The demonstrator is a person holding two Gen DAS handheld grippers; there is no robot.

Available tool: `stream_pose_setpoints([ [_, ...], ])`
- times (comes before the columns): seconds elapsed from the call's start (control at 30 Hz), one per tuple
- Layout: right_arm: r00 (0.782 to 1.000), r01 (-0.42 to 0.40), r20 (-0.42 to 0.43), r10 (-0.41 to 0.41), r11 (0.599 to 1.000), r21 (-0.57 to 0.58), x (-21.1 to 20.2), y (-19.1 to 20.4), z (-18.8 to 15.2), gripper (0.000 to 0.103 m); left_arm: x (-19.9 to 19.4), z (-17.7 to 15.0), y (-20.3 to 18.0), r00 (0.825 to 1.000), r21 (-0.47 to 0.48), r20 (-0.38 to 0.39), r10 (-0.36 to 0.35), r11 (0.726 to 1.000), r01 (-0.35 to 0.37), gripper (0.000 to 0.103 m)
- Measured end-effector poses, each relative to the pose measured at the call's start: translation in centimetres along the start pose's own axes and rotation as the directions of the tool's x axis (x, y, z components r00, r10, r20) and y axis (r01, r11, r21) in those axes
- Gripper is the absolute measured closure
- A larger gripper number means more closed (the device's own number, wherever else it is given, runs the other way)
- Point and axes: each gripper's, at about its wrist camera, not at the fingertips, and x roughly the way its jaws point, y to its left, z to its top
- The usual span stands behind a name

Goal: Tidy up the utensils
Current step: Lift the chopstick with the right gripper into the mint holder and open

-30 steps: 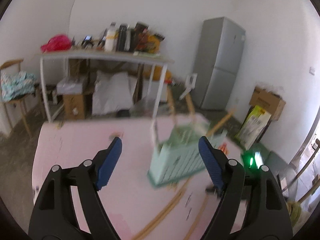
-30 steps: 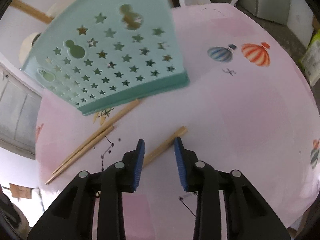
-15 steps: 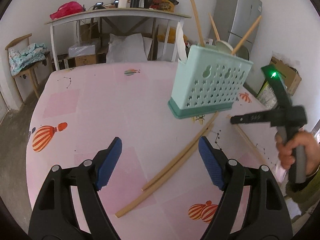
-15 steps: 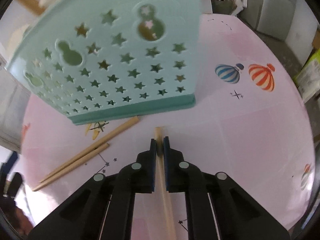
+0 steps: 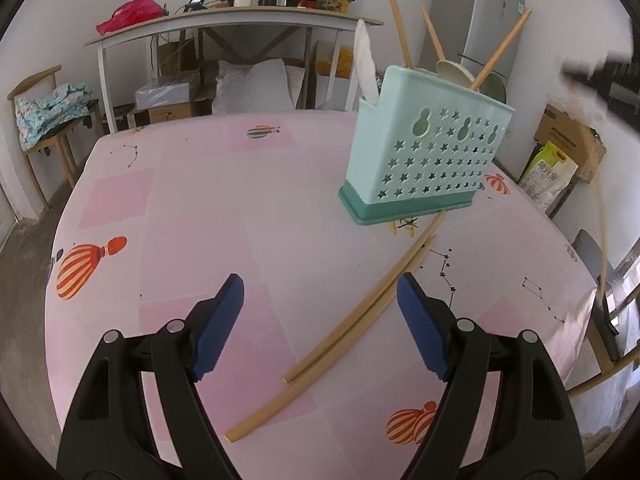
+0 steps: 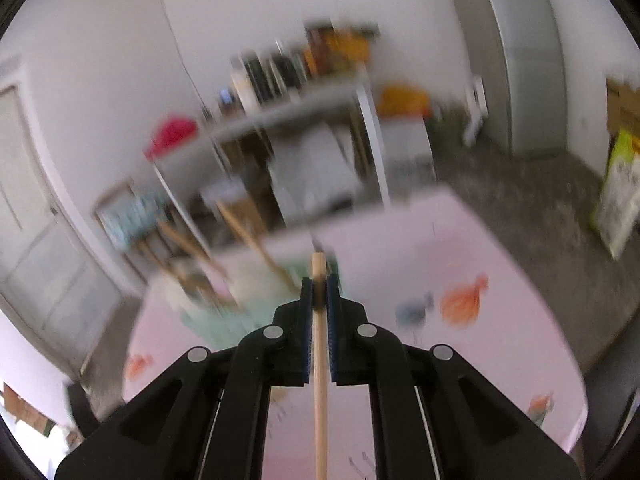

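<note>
A mint green utensil holder (image 5: 428, 160) with star holes stands on the pink table (image 5: 224, 216); several chopsticks and spoons stick out of its top. Two wooden chopsticks (image 5: 352, 320) lie side by side on the table in front of it. My left gripper (image 5: 320, 308) is open and empty, low over the table, with the two chopsticks between its fingers further on. My right gripper (image 6: 319, 292) is shut on one wooden chopstick (image 6: 320, 380), held up in the air above the table; that view is blurred. The holder shows blurred below it (image 6: 224, 312).
A grey shelf table (image 5: 240, 20) with bottles stands behind, with boxes and bags under it. A fridge (image 5: 476, 20) is at the back right. A chair (image 5: 44, 112) with cloth stands at the left. A cardboard box and a bag (image 5: 552, 172) sit right of the table.
My right gripper closed on a chopstick lying by the holder and has lifted it off the table, swinging upward. My left gripper has come down lower toward the two chopsticks, still open.
</note>
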Motion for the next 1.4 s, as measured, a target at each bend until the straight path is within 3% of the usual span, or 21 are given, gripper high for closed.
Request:
stream_pose_setpoints([
  [0.13, 0.973, -0.050, 0.224, 0.063, 0.997, -0.063, -2.6, 1.4, 3.7, 0.096, 0.1, 0.0, -0.1, 1.000, -0.007, -0.002, 0.013, 1.000, -0.013, 0.028],
  [0.2, 0.938, -0.067, 0.333, 0.098, 0.992, -0.104, -2.6, 2.5, 5.3, 0.096, 0.0, 0.0, -0.2, 1.000, -0.008, 0.000, 0.020, 1.000, -0.020, 0.028],
  [0.33, 0.874, -0.042, 0.473, 0.112, 0.987, -0.155, -1.0, 4.3, 7.7, 0.096, -0.3, 0.0, -0.3, 0.999, -0.004, 0.003, 0.031, 0.999, -0.031, 0.028],
  [0.47, 0.839, -0.001, 0.533, 0.107, 0.981, -0.196, 2.2, 5.6, 8.9, 0.096, -0.5, 0.2, -0.3, 0.999, -0.002, 0.007, 0.046, 0.999, -0.046, 0.028],
  [0.6, 0.847, 0.029, 0.521, 0.102, 0.971, -0.237, 5.9, 5.9, 8.4, 0.096, -0.6, 0.4, 0.1, 0.998, -0.001, 0.008, 0.056, 0.998, -0.056, 0.028],
  [0.77, 0.889, 0.026, 0.448, 0.092, 0.968, -0.251, 8.8, 4.7, 5.1, 0.096, -0.6, 0.5, 0.3, 0.998, -0.002, 0.008, 0.061, 0.998, -0.061, 0.028],
  [1.0, 0.930, 0.012, 0.361, 0.074, 0.973, -0.229, 6.7, 2.0, 1.3, 0.093, -0.7, 0.5, 0.6, 0.998, -0.015, 0.015, 0.064, 0.998, -0.064, 0.028],
  [1.07, 0.936, 0.015, 0.347, 0.063, 0.976, -0.218, 5.4, 1.3, 0.4, 0.068, -0.7, 0.5, 0.7, 0.998, -0.021, 0.014, 0.065, 0.998, -0.065, 0.028],
  [1.1, 0.936, 0.016, 0.348, 0.059, 0.977, -0.211, 4.6, 1.0, -0.1, 0.063, -0.7, 0.5, 0.8, 0.998, -0.024, 0.015, 0.066, 0.998, -0.065, 0.028],
  [1.27, 0.930, 0.032, 0.366, 0.033, 0.985, -0.169, 0.5, -0.2, -1.4, 0.050, -1.1, 0.5, 0.9, 0.998, -0.045, 0.020, 0.062, 0.997, -0.061, 0.028],
  [1.4, 0.927, 0.027, 0.374, 0.008, 0.996, -0.089, -2.7, -1.8, -2.5, 0.045, -1.1, 0.5, 0.9, 0.998, -0.047, 0.021, 0.064, 0.997, -0.063, 0.028],
])
